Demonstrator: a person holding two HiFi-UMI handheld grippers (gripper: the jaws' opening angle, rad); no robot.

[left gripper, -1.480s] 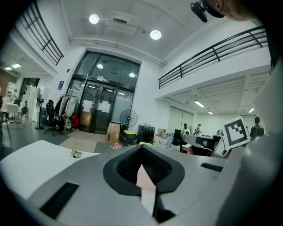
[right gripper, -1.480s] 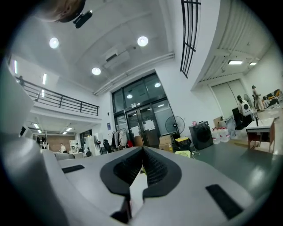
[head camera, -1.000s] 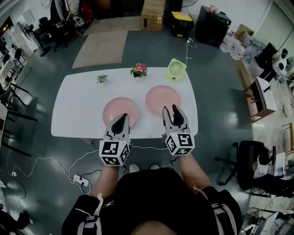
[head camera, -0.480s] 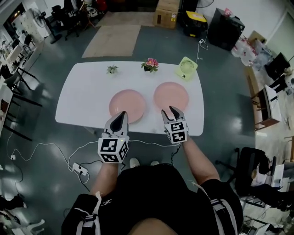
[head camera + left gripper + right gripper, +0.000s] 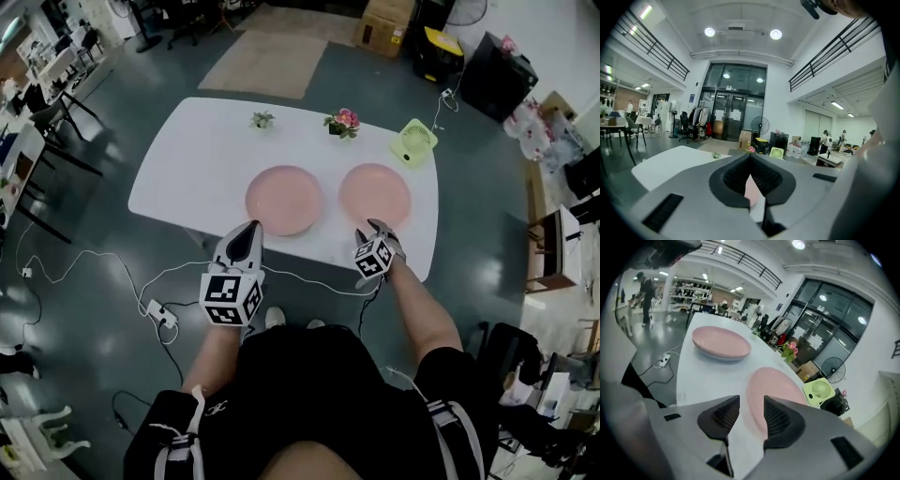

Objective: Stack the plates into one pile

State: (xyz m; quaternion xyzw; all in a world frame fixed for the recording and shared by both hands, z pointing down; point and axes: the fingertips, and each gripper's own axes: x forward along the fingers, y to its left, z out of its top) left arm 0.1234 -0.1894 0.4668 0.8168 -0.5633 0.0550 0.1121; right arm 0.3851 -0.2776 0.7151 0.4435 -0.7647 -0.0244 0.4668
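Observation:
Two pink plates lie side by side on the white table: the left plate and the right plate. My left gripper hovers at the table's front edge, just short of the left plate, with its jaws shut and empty. Only a sliver of pink shows past its tips. My right gripper is at the front edge before the right plate. Its jaws are opening, with nothing between them. The left plate lies farther off in that view.
A green fan, a pot of pink flowers and a small green plant stand along the table's far edge. Cables and a power strip lie on the floor below the front edge. Chairs and boxes ring the room.
My right gripper has dropped lower, rolled over, and its jaws have spread a little. My left gripper has shifted slightly along the table's front edge. Both plates lie as before.

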